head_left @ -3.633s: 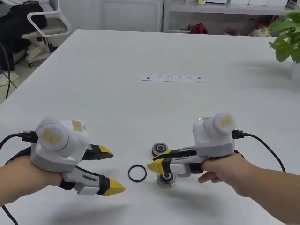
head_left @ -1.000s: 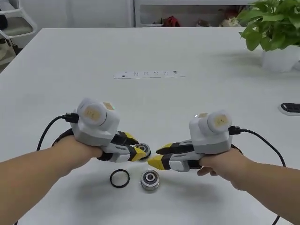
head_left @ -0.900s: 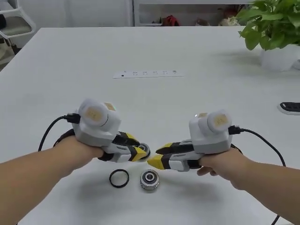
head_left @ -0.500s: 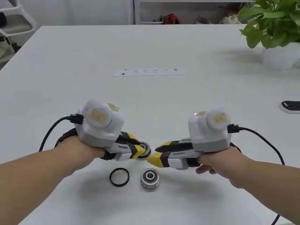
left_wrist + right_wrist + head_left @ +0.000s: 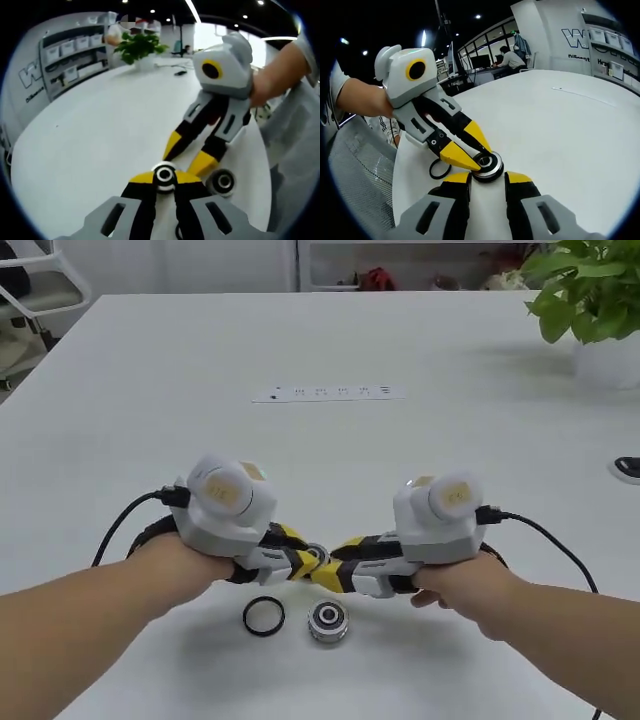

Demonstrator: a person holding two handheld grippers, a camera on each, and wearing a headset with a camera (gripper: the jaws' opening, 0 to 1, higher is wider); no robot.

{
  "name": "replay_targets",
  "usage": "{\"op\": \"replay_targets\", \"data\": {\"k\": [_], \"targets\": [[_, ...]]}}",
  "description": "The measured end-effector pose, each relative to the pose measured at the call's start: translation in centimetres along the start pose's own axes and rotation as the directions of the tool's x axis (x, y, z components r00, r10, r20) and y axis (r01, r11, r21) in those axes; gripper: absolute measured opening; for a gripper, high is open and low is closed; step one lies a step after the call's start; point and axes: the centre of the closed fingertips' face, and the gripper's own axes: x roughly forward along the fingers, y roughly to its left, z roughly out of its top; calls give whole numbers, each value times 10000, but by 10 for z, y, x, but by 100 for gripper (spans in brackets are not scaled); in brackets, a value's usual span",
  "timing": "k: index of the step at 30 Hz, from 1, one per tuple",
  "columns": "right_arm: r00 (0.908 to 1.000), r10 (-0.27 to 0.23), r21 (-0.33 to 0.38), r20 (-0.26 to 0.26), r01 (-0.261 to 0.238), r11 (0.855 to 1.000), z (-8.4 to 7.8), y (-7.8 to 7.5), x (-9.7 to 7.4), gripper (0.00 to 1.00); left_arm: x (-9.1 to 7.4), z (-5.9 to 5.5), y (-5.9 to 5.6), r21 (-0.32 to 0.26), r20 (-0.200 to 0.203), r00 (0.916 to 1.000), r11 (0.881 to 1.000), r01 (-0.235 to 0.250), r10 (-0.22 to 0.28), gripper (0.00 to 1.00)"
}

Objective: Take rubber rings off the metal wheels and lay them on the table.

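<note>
My left gripper (image 5: 300,562) is shut on a small metal wheel (image 5: 317,556) with a dark rim, held a little above the white table (image 5: 400,460). In the left gripper view the wheel (image 5: 164,174) sits between my yellow fingertips (image 5: 142,178). My right gripper (image 5: 330,576) is open, its tips right at that wheel (image 5: 487,165) from the other side. A loose black rubber ring (image 5: 263,616) lies flat on the table below my left hand. A bare metal wheel (image 5: 328,621) stands beside the ring, under both grippers.
A white power strip (image 5: 328,392) lies mid-table. At the far right corner stands a potted plant (image 5: 590,290). A dark object (image 5: 630,468) sits at the right edge. An office chair (image 5: 35,285) stands beyond the table's left corner. Cables trail from both grippers.
The two grippers have closed in on each other. The right gripper's open tips now reach the wheel that the left gripper holds. The ring and the bare wheel lie as before.
</note>
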Motion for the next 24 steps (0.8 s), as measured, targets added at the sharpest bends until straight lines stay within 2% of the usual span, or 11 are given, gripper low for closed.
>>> {"op": "replay_targets", "data": {"k": [1, 11, 24], "targets": [[10000, 19, -236, -11, -19, 9997, 0, 1, 0, 22, 0, 0, 0, -9, 1, 10000, 10000, -11, 11, 14], [9998, 101, -357, -159, -107, 9993, -4, 2, -3, 16, 1, 0, -1, 63, 7, 10000, 9999, -83, 83, 14], [9998, 160, -135, -118, -161, 9998, -7, 2, -8, 2, 0, -1, -3, -80, 20, 9999, 9998, -170, 170, 14]]}}
